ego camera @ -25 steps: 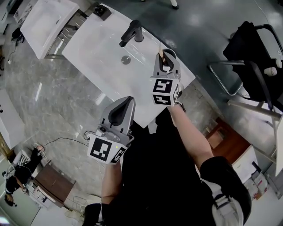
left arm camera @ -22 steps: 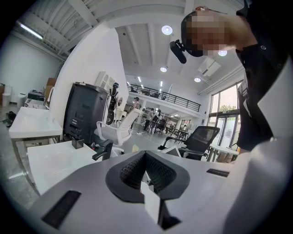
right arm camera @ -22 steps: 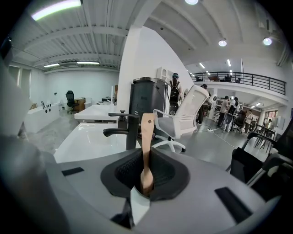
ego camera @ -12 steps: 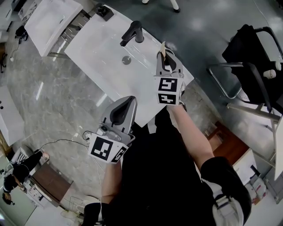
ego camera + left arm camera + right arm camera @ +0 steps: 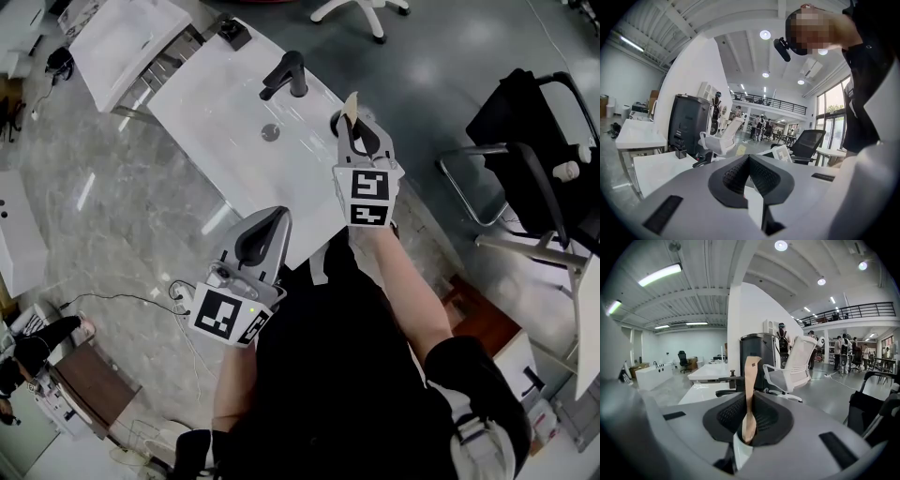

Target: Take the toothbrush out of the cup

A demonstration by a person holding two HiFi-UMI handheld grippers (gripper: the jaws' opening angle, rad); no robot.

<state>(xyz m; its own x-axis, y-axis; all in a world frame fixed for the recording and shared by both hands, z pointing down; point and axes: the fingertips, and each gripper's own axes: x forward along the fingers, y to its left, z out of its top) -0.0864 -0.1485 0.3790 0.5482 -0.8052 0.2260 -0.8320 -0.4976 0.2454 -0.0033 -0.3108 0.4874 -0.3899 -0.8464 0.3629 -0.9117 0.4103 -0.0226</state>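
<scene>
The toothbrush (image 5: pixel 749 385) is a flat, tan, wooden-looking stick. It stands nearly upright, its rounded lower end clamped between the fingers (image 5: pixel 729 416) of the right gripper (image 5: pixel 749 401). Its upper end, cut at a slant, rises well clear of them. From the head view its pale tip (image 5: pixel 351 103) pokes out past the gripper, over the worktop's (image 5: pixel 234 122) far edge.

Bright, even light falls from ceiling lamps (image 5: pixel 661 273) overhead; the floor (image 5: pixel 112 216) shines with soft glare, and my two gripper views bend into black corners.
</scene>
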